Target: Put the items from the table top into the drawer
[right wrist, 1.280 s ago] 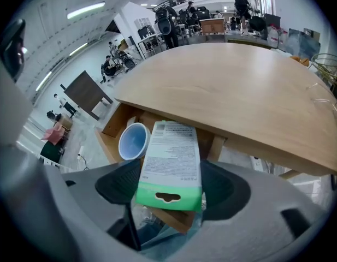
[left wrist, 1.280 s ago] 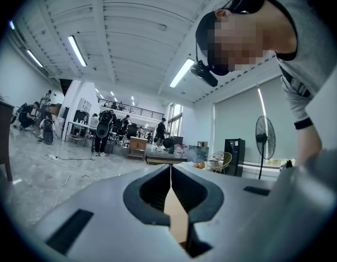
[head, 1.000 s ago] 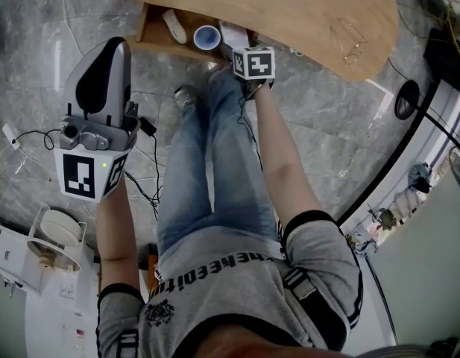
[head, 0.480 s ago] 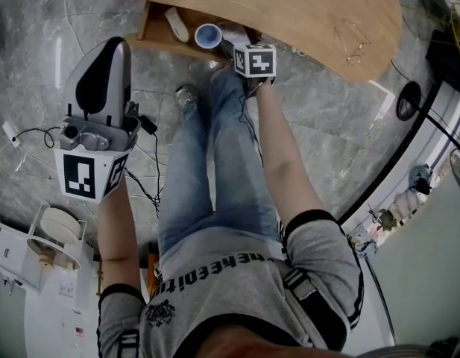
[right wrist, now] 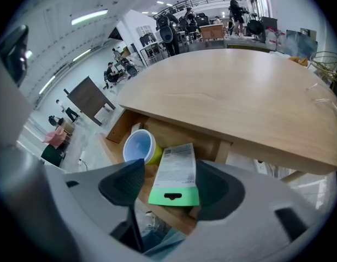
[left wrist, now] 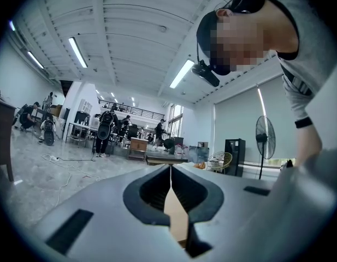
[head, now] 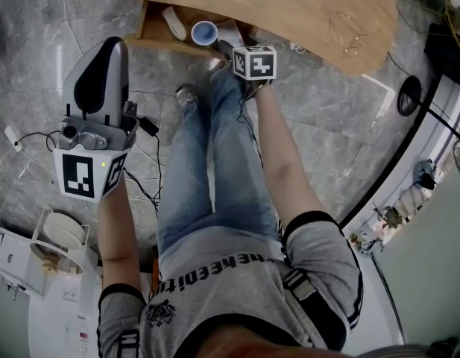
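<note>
An open wooden drawer [head: 151,32] juts out from under the wooden table top [head: 289,6]. In it lie a blue cup [head: 205,33] on its side, a white item [head: 174,22] and a green-and-white package [right wrist: 176,173]. My right gripper [head: 228,48] points down at the drawer. Its jaws have just been closing a little and stand open either side of the package [head: 231,30], which rests in the drawer [right wrist: 122,125] beside the cup [right wrist: 138,146]. My left gripper [head: 109,45] hovers over the floor, level, left of the legs, shut and empty [left wrist: 171,171].
Wire-rimmed glasses [head: 350,39] lie on the table top [right wrist: 223,91]. The person's legs [head: 215,162] fill the middle below the drawer. Cables [head: 144,189] trail over the marble floor, and a white appliance [head: 54,237] stands at lower left. A dark curved rail [head: 408,162] runs along the right.
</note>
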### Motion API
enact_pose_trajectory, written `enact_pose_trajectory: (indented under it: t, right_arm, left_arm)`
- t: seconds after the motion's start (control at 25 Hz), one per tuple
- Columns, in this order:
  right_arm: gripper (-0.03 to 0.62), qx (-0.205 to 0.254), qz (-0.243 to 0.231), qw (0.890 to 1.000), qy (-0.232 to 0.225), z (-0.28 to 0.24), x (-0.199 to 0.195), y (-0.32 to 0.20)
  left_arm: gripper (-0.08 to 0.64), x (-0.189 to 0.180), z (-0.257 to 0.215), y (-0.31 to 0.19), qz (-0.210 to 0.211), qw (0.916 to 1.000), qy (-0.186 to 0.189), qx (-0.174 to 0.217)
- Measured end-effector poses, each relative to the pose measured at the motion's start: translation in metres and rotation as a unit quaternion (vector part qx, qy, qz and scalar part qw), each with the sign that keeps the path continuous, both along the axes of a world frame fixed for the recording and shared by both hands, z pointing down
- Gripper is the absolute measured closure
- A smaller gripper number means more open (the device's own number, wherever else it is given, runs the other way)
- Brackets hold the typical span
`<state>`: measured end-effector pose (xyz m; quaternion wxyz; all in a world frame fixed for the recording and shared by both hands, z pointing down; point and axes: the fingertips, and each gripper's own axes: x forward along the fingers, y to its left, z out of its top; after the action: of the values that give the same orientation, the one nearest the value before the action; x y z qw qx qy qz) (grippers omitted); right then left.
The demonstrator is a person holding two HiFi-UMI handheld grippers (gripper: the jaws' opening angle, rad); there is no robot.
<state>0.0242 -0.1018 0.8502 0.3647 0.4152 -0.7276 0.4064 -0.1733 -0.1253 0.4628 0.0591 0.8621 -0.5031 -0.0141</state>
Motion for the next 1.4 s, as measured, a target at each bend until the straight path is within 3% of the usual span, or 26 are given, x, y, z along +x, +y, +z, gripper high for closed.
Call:
enact_pose_trajectory:
  t: [0.04,0.16,0.2,0.64,0.88,1.4]
  right_arm:
    - [0.329,0.005,0.003,1.000,0.005,-0.004,0.002,0.002]
    - [0.570,0.026,0.017,0.999,0.018,-0.022,0.012,0.005]
    - [0.588,0.031,0.017,0.999,0.017,-0.028,0.014,0.008]
    - [0.589,0.103,0.003,0.995,-0.010,-0.097,0.024,0.024]
    - [0.589,0.142,-0.001,0.989,-0.031,-0.148,0.036,0.034]
    - [0.589,0.220,-0.045,0.973,-0.062,-0.271,0.057,0.076]
  left_arm:
    - [0.549,0.003,-0.004,0.000,-0.001,1.0000,0.002,0.003]
    - [0.549,0.008,-0.011,0.005,0.002,0.9999,0.006,0.009]
    - [0.549,0.009,-0.013,0.007,0.004,0.9999,0.007,0.010]
    - [0.549,0.036,-0.032,0.017,0.017,0.9996,0.017,0.015]
    - [0.549,0.061,-0.056,0.030,0.020,0.9995,0.006,0.023]
    - [0.549,0.092,-0.130,0.093,-0.017,0.9992,-0.014,0.034]
